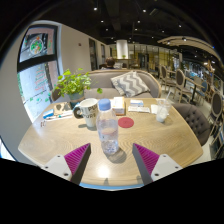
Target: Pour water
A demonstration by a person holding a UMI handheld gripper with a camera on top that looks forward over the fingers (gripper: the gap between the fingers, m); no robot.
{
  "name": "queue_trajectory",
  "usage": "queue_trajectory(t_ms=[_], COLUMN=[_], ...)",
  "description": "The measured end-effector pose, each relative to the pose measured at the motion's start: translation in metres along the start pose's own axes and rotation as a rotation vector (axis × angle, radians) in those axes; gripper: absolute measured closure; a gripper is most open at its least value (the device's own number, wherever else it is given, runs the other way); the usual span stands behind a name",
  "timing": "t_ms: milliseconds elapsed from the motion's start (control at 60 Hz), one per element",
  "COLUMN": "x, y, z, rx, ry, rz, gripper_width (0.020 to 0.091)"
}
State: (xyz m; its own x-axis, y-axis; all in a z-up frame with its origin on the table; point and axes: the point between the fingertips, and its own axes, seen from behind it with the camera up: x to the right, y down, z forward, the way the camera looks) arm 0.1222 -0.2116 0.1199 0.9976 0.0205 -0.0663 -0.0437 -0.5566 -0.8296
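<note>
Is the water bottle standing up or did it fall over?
Standing up. The water bottle is upright on the table, cap on top, just ahead of the open claw.

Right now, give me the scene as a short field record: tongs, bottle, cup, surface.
tongs: open, nothing held
bottle: clear water bottle, upright, cap on, just ahead of the tongs, centred on the gap between the fingers
mug: dark mug, upright, beyond the bottle and to its left
coaster: red, round, right of bottle
surface: light wooden table
</note>
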Motion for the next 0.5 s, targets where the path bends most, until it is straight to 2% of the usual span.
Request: queue_trajectory(t_ms=[283,333,450,500], x=[-0.011,-0.009,-0.008,-0.009], y=[-0.012,-0.012,-0.017,-0.019], z=[0.103,0.116,0.128,0.129], rx=[0.071,0.077,0.104,0.112], ry=[0.074,0.077,0.079,0.077], rz=[-0.007,-0.001,-0.006,-0.016], gripper_width=[0.0262,0.0315,0.0529,0.0542])
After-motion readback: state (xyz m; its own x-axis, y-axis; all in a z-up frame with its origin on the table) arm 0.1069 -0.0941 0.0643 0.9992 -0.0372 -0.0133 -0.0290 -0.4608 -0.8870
